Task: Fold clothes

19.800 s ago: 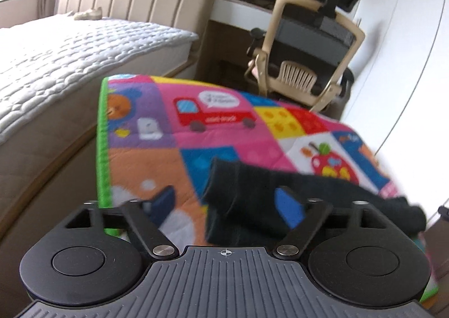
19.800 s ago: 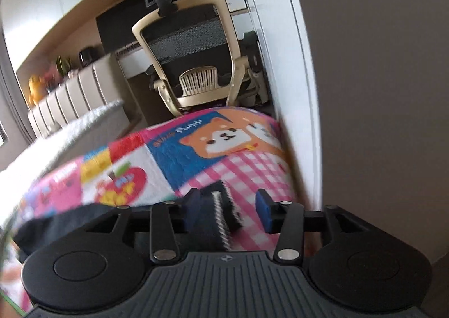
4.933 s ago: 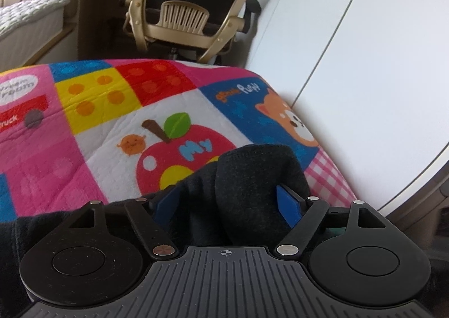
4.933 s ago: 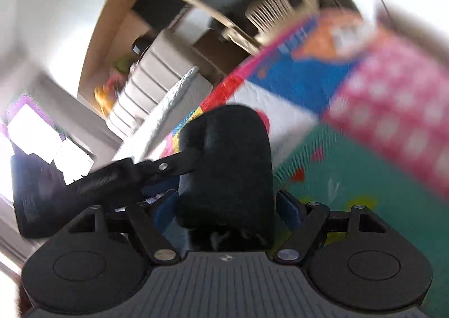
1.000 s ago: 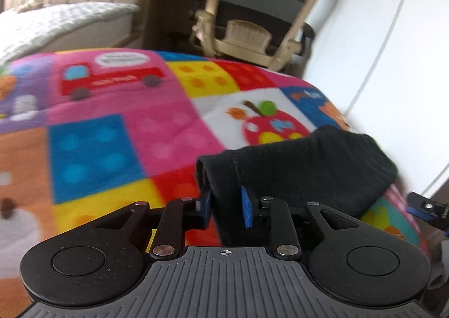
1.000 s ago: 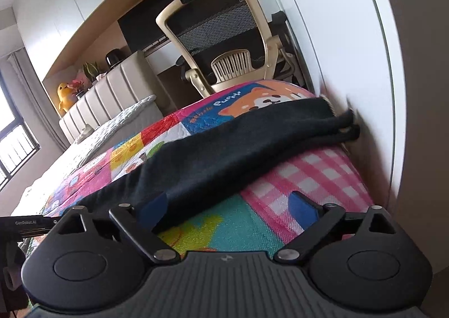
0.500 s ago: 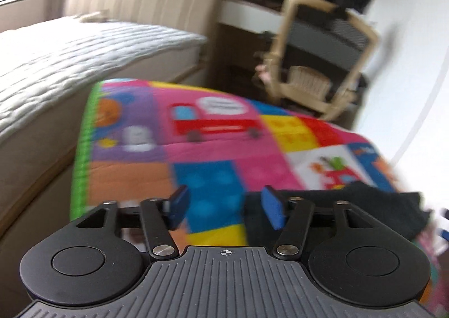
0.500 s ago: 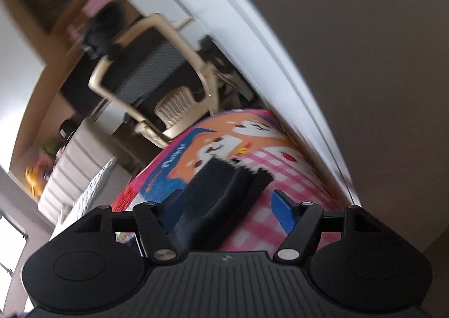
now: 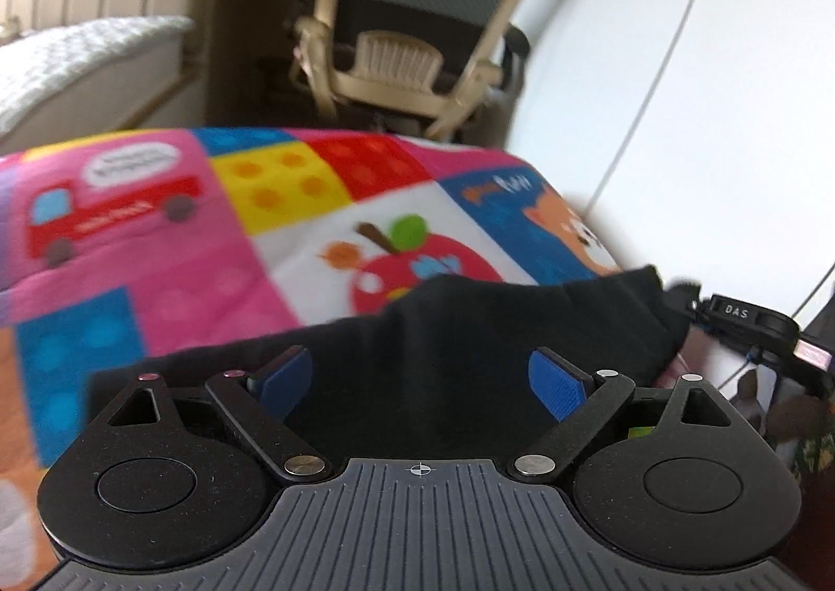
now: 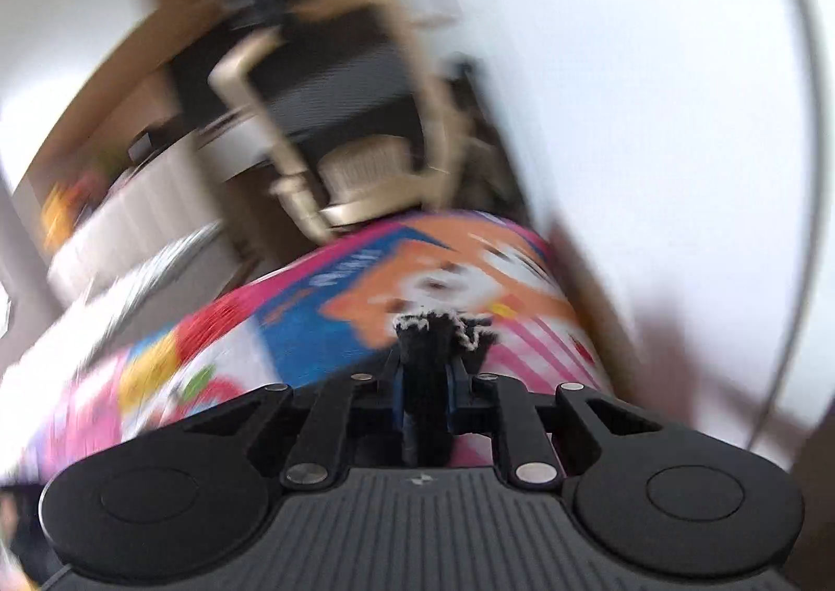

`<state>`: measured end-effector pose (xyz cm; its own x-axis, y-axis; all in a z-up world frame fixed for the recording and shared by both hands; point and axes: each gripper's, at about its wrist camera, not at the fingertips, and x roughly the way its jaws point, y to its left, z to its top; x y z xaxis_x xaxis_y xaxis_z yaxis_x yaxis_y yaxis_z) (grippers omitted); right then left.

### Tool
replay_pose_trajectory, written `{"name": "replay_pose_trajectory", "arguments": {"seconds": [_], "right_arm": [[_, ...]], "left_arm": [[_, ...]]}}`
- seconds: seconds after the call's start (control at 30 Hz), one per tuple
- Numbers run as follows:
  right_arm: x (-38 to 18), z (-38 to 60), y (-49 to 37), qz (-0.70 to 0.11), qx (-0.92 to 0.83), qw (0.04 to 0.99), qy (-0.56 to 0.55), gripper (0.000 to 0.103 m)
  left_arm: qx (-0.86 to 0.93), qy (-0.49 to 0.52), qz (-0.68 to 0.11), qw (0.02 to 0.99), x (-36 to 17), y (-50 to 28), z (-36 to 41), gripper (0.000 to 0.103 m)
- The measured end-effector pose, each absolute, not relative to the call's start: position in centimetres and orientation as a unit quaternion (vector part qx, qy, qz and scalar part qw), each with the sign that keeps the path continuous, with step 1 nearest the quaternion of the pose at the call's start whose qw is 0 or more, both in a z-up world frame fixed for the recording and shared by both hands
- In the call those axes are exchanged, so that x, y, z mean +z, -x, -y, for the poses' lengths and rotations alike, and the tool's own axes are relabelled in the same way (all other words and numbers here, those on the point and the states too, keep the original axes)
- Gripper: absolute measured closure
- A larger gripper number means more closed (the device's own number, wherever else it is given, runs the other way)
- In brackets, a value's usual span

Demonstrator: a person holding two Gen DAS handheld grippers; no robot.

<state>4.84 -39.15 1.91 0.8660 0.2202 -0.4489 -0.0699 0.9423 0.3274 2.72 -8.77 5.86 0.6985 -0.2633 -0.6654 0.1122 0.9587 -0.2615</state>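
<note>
A black garment (image 9: 469, 330) lies folded in a long band across the colourful play mat (image 9: 156, 236). My left gripper (image 9: 420, 374) hovers over its middle. Its jaws are opening wide, and the cloth lies under and between the blue pads (image 9: 558, 385) without being pressed. In the right wrist view, which is blurred, my right gripper (image 10: 428, 377) has its jaws closing tight on the garment's end (image 10: 425, 330), where white threads show. The left wrist view shows that same right gripper (image 9: 751, 325) at the band's right end.
A beige office chair (image 9: 407, 17) stands beyond the mat's far edge. A bed with a white quilted cover (image 9: 78, 53) runs along the left. A white wall (image 9: 678, 121) borders the mat (image 10: 313, 309) on the right.
The left jaws went from shut at the garment's left edge to wide open and shifted over its middle. The right jaws went from wide open to closed on the garment's end.
</note>
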Motion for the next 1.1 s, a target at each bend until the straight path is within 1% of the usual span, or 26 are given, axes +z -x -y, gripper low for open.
{"name": "replay_pose_trajectory", "arguments": {"seconds": [0.17,0.23,0.43,0.57,0.63,0.67,0.7,0.73,0.77,0.8,0.9,0.93,1.0,1.1], "right_arm": [[3.6,34.2,-1.7,-0.224,0.189,0.956,0.018,0.089],[3.5,32.9,-1.1,-0.231,0.211,0.949,0.051,0.089],[2.4,30.8,-0.9,-0.248,0.221,0.939,0.088,0.087],[2.2,30.5,-0.5,-0.247,0.226,0.938,0.089,0.083],[2.4,31.2,-0.4,-0.247,0.233,0.938,0.071,0.081],[2.6,31.7,-0.3,-0.25,0.238,0.937,0.058,0.074],[2.7,32.2,-0.2,-0.252,0.243,0.936,0.046,0.065],[2.8,32.7,0.0,-0.253,0.247,0.935,0.03,0.059],[3.0,33.3,0.4,-0.253,0.247,0.935,0.017,0.048],[3.1,33.7,0.6,-0.253,0.243,0.936,0.008,0.04],[2.8,35.4,0.8,-0.262,0.223,0.938,-0.051,0.039],[2.5,36.3,0.6,-0.268,0.214,0.936,-0.086,0.039],[1.7,38.0,-0.1,-0.277,0.189,0.928,-0.163,0.033],[-0.4,40.4,-1.9,-0.298,0.156,0.894,-0.295,0.028]], "left_arm": [[-0.14,0.094,-0.395,0.903,5.8,-5.9,12.9,0.009],[-0.156,0.083,-0.392,0.903,6.2,-6.8,14.7,0.009],[-0.205,0.066,-0.38,0.9,7.1,-8.3,19.8,0.008],[-0.177,0.002,-0.388,0.905,5.8,-9.6,22.0,0.007],[-0.147,-0.029,-0.394,0.907,4.7,-10.4,22.0,0.009],[-0.14,-0.036,-0.399,0.905,4.2,-10.6,21.7,0.011],[-0.137,-0.034,-0.406,0.903,3.5,-10.7,21.2,0.012],[-0.135,-0.031,-0.411,0.901,3.0,-10.8,20.7,0.012],[-0.134,-0.025,-0.413,0.9,2.7,-10.8,20.3,0.012],[-0.135,-0.02,-0.412,0.901,2.4,-10.7,19.9,0.012],[-0.14,-0.009,-0.406,0.903,2.3,-10.5,19.0,0.012],[-0.141,-0.006,-0.405,0.903,2.2,-10.4,18.8,0.012],[-0.144,0.003,-0.402,0.904,2.2,-10.3,18.4,0.011],[-0.15,0.017,-0.394,0.907,2.0,-9.9,17.9,0.011]]}}
